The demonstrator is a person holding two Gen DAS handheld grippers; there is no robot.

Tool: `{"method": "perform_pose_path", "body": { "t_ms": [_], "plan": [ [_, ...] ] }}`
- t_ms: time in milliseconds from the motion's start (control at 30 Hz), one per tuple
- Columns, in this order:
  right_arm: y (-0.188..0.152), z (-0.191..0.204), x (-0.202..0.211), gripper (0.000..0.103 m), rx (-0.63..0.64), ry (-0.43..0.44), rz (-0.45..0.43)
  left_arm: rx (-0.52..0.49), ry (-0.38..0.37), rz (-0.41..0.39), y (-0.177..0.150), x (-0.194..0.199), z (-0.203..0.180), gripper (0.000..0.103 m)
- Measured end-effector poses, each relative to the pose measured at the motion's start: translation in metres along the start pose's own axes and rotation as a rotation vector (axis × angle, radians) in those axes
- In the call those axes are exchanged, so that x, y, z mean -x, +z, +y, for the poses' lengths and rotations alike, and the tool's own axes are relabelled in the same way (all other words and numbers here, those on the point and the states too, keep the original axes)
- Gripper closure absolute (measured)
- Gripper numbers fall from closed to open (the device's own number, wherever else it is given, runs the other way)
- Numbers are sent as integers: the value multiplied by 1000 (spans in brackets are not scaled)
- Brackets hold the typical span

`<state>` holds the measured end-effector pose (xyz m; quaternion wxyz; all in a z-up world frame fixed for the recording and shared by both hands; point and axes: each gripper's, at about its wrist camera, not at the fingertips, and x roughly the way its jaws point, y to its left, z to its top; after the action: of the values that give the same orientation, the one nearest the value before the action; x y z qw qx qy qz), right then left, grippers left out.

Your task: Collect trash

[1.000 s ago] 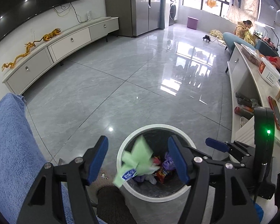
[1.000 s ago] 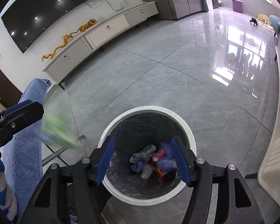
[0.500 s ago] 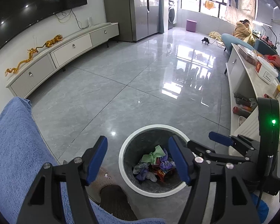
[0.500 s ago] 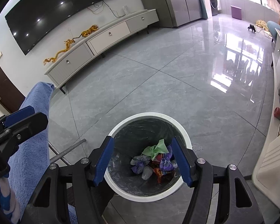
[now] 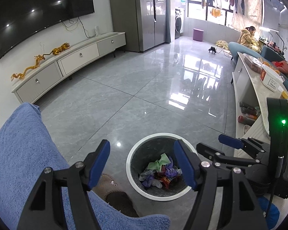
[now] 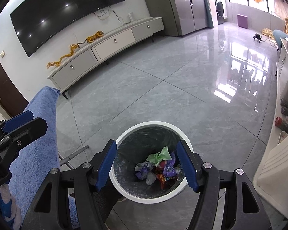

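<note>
Grey glossy floor tiles stretch across a big living room, with a dark curved television on the white wall and a long low cabinet under it carrying golden dragon figures. Off to the right a pale desk runs along the wall with a box and bottles on it, and a person in a yellow coat sits far back by the window. Blue towel cloth lies draped at my left side. Below me on the floor stands the round trash bin, white-rimmed and lined with a dark bag. I hold my left gripper above its left edge; its jaws are opening, with nothing between them. My right gripper hovers directly over the bin, its jaws standing fairly wide and empty too. Down inside the bin lies the trash: a crumpled green wrapper rests on top of the heap, with purple wrappers, a pale one and a red-orange packet bunched beneath and beside it.
</note>
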<state>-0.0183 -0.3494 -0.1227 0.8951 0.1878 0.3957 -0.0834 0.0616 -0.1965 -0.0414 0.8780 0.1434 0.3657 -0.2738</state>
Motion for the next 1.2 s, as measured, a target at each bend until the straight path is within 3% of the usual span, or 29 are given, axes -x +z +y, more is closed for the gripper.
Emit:
{"method": "perform_pose_path", "body": {
  "t_ms": [67,333,767,1067,1200],
  "plan": [
    [2,2,5,37,8,-2,-6,7,4,-13,-1,7,1,30],
    [5,15,25,34,41,-12,-35,43,43,-60,-8,32,14,29],
    [9,76,55,25,168,14,-82,181,201,-151,-45,91,85,29],
    [3,149,61,11,311,60,-107,301,439,-244,-90,137,141,28],
    [-2,179,61,6,356,90,-121,362,511,-255,-103,149,161,28]
  ]
}}
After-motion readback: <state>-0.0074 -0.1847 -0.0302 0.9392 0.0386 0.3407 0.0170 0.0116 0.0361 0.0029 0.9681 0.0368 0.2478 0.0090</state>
